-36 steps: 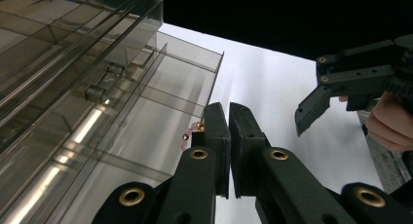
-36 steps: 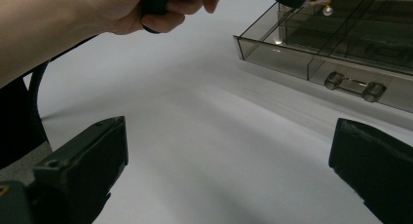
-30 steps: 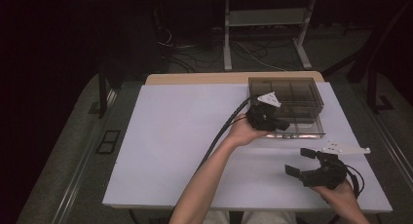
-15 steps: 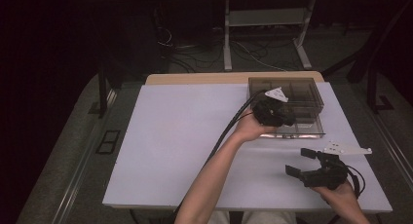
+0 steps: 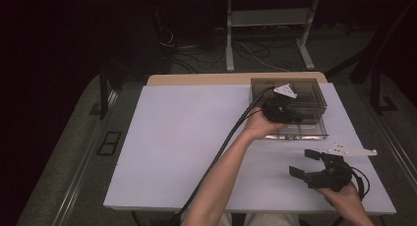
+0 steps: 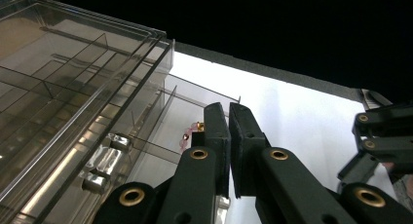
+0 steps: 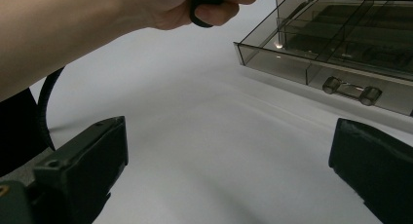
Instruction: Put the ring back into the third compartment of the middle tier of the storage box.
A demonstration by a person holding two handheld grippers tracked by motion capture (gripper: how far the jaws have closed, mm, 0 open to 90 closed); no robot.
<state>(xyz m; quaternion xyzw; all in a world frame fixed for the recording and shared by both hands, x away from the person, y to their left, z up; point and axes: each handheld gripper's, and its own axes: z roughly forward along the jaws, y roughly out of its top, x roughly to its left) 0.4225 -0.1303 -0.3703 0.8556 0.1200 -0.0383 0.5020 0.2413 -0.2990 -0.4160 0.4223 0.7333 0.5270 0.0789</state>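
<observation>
A smoky clear organizer box (image 5: 310,91) stands at the table's far right. Its bottom drawer (image 5: 314,133) is pulled out toward me, and its handle (image 7: 350,90) shows in the right gripper view. My left gripper (image 5: 294,115) hangs over the open drawer, its jaws (image 6: 228,109) shut together. A small pink and gold item (image 6: 191,131) shows in a drawer compartment just beside the left jaw's tip, not between the pads. Near the table's front right, my right gripper (image 5: 305,163) rests low and open, with nothing between its jaws (image 7: 229,185).
The white table top (image 5: 187,137) stretches bare to the left. A flat white piece (image 5: 351,150) lies just beyond the right gripper. The left gripper's cable (image 5: 221,152) runs along my forearm to the front edge. Dark floor and cables lie behind the table.
My left hand has shifted a little to the right and farther over the open drawer, jaws still shut. The right gripper has stayed put.
</observation>
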